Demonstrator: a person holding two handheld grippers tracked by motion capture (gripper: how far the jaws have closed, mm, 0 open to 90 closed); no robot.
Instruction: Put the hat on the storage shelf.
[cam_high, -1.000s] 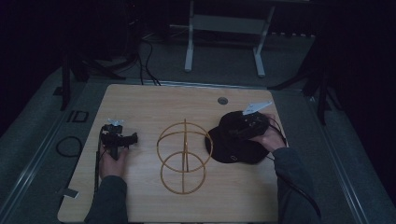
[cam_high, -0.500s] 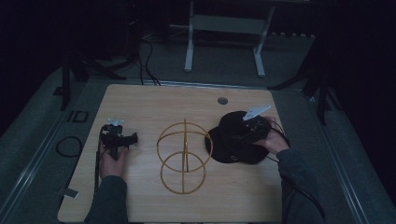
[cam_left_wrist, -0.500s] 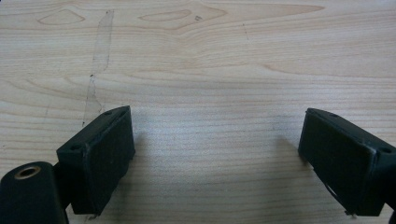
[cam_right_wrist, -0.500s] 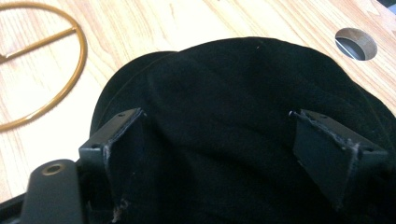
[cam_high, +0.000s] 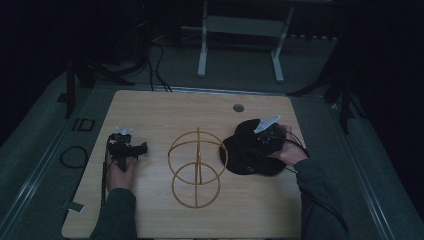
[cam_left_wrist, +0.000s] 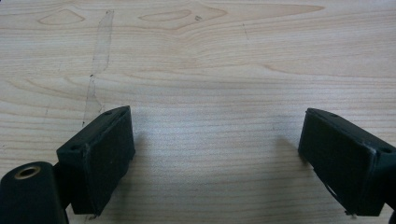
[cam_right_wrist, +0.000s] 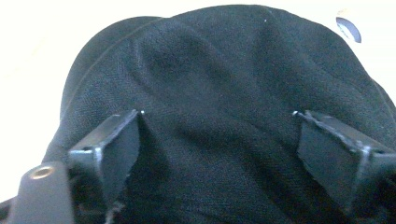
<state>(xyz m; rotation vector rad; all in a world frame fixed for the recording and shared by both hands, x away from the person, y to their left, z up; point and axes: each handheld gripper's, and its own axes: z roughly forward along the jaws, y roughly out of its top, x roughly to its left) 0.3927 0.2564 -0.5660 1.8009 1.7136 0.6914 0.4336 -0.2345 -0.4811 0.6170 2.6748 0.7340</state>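
A black fabric hat (cam_high: 245, 150) lies on the right half of the wooden table (cam_high: 165, 107). My right gripper (cam_high: 260, 144) hovers over its crown with both jaws spread wide, and the right gripper view looks down on the dark cloth (cam_right_wrist: 215, 84) between the fingers (cam_right_wrist: 109, 149). A wooden wire-like stand of crossed hoops (cam_high: 196, 165) rises at the table's middle. My left gripper (cam_high: 131, 149) rests at the left, open, and in the left gripper view its fingers (cam_left_wrist: 100, 154) frame bare wood (cam_left_wrist: 210, 84).
A small round hole (cam_high: 238, 107) sits in the tabletop behind the hat. A cable (cam_high: 75, 156) loops off the table's left edge. A white metal frame (cam_high: 240, 30) stands on the floor beyond the far edge.
My right gripper has shifted left and slightly forward over the hat's crown. The left gripper has stayed where it was.
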